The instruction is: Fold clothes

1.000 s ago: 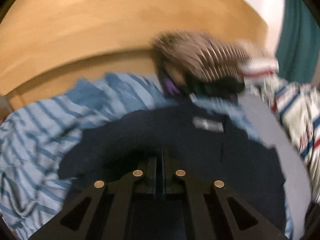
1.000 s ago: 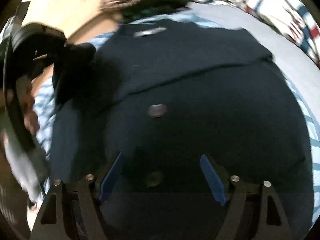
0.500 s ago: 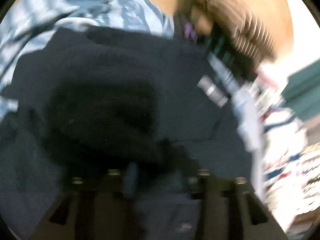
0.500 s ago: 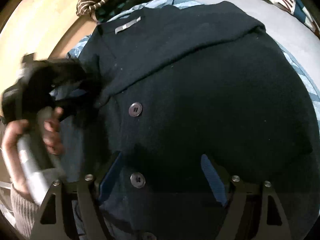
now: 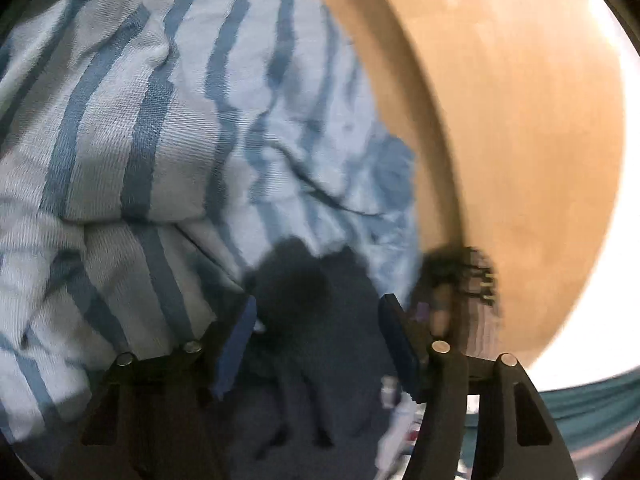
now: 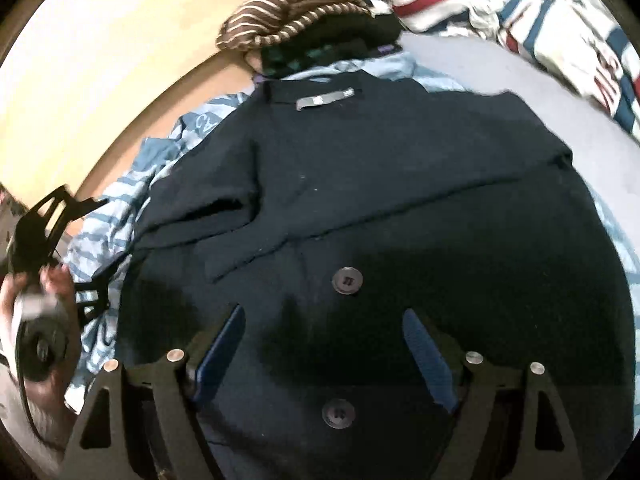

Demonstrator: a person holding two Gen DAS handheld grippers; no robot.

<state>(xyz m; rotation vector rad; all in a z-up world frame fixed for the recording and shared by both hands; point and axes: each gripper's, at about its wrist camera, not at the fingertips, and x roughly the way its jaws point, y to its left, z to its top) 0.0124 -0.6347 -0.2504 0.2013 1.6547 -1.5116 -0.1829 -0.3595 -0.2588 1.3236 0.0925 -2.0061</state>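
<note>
A dark navy cardigan lies spread on the bed, its upper part folded over; two buttons and the neck label show. My right gripper hangs open just above the cardigan's button front, with nothing pinched. My left gripper is over the cardigan's edge where it meets the striped blanket. Its jaws are closing, and the pads stand apart without pressing any cloth. In the right wrist view the left gripper is at the far left, held by a hand.
A wooden headboard runs along the bed. A pile with a brown striped garment sits beyond the cardigan's collar. Red, white and blue fabric lies at the far right on the grey sheet. A teal curtain hangs behind.
My left gripper was shut on the cardigan, then opened, rolled and swung off to the garment's left edge over the striped blanket. My right gripper has stayed open above the buttons.
</note>
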